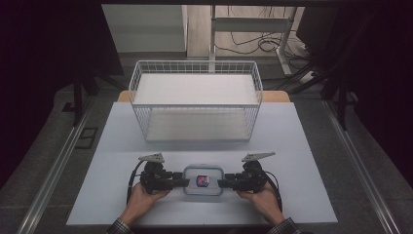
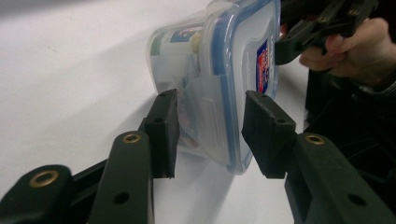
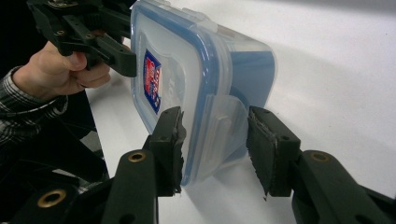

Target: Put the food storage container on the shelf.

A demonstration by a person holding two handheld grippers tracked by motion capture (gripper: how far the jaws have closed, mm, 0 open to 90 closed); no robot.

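A clear plastic food container (image 1: 203, 180) with a blue-sealed lid and a red and blue sticker lies on the white table, near its front edge. My left gripper (image 1: 185, 183) is at its left end and my right gripper (image 1: 221, 184) at its right end. In the left gripper view the container (image 2: 233, 70) has its side latch flap (image 2: 205, 107) between the jaws of the left gripper (image 2: 210, 135), which stand open with gaps on both sides. In the right gripper view the right gripper (image 3: 215, 149) is likewise open around the container's (image 3: 205, 70) other latch flap (image 3: 224, 121).
A white wire basket (image 1: 195, 122) stands at the back of the table (image 1: 122, 146), well beyond the container. The person's hands hold both grippers at the front edge. Dark floor, rails and cables surround the table.
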